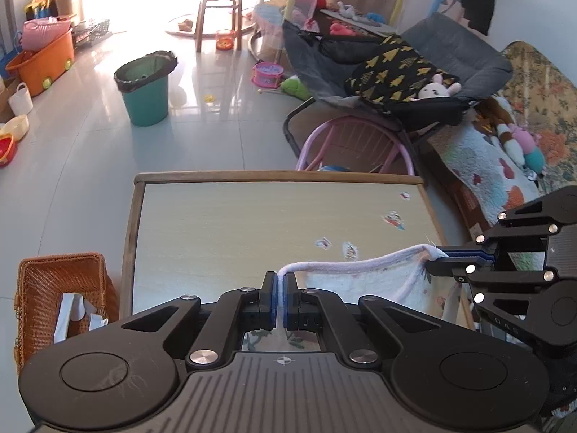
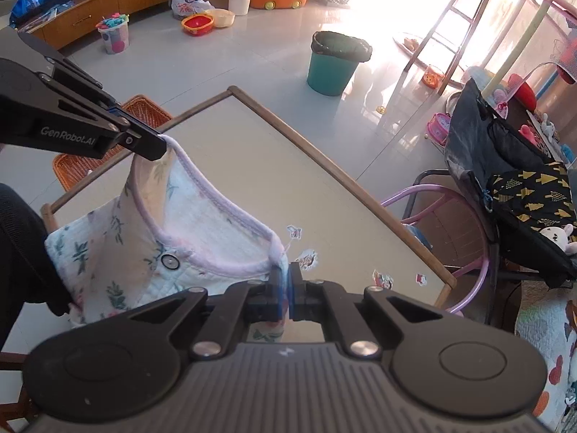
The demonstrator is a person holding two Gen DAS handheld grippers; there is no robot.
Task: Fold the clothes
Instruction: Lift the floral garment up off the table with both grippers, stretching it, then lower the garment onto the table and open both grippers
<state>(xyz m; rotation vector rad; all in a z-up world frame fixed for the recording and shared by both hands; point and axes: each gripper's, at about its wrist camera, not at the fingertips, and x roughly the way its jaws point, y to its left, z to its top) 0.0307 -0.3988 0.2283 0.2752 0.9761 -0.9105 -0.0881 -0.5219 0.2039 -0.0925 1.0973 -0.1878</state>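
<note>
Left wrist view shows a wood-rimmed table (image 1: 252,213) on pale tile, a teal bin (image 1: 146,88) upper left and a wicker basket (image 1: 61,288) lower left. Four stickers (image 1: 395,221) dot the tabletop. Only the right wrist view shows the garment (image 2: 151,238), floral with one snap, hanging at centre left over the table's near edge. Left gripper (image 1: 280,290) and right gripper (image 2: 287,283) each have jaws closed on its lilac hem.

Left claw (image 1: 280,290) and right claw (image 2: 287,281): matte black linkage arms with silver round-head screws, blue pads lining the fingers, a ribbed grey housing with two round discs. "GenRobot.AI" in white lettering marks the left claw's side. A dark sleeve (image 2: 21,245) shows beside it.
</note>
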